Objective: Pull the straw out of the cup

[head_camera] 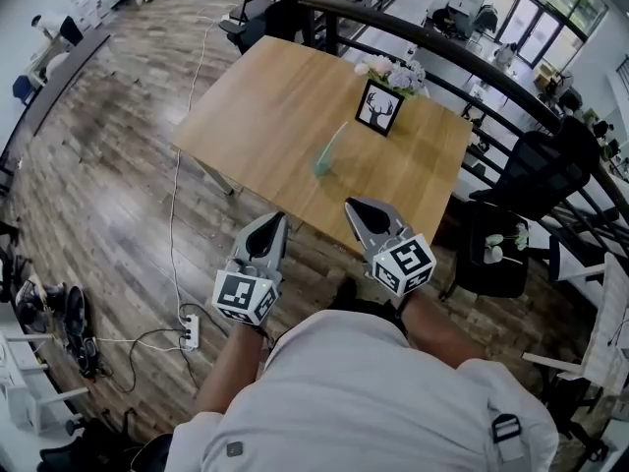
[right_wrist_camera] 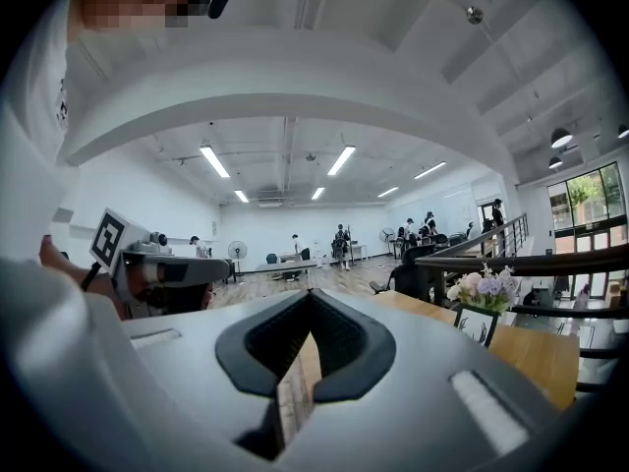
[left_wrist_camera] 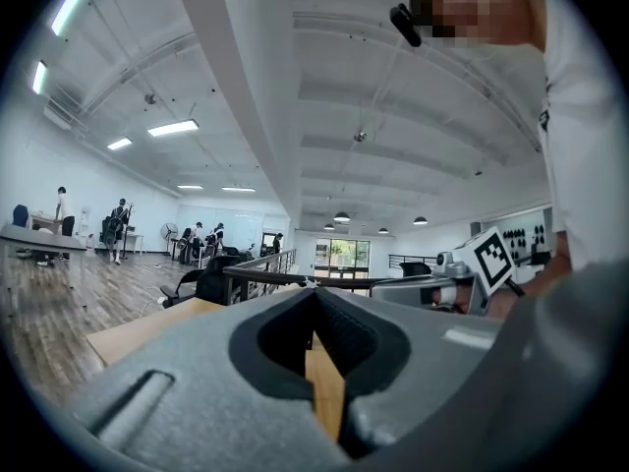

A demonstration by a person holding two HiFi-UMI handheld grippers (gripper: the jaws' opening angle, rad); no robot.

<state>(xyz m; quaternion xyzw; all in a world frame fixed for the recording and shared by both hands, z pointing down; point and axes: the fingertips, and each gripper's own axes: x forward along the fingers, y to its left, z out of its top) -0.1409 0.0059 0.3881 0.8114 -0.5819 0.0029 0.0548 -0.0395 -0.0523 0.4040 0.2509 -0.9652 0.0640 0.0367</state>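
Observation:
A small teal cup (head_camera: 321, 163) stands on the wooden table (head_camera: 275, 96), and a pale green straw (head_camera: 335, 137) leans out of it up and to the right. Both grippers hover off the table's near edge, short of the cup and pointing toward it. My left gripper (head_camera: 279, 218) is shut with nothing in it, as the left gripper view (left_wrist_camera: 314, 291) also shows. My right gripper (head_camera: 351, 205) is likewise shut and empty (right_wrist_camera: 312, 293). The cup is hidden behind the jaws in both gripper views.
A framed deer picture (head_camera: 378, 108) and a bunch of flowers (head_camera: 393, 72) stand at the table's far side. A black railing (head_camera: 442, 52) runs behind the table, with black chairs (head_camera: 536, 170) at the right. A power strip (head_camera: 189, 332) and cables lie on the floor at the left.

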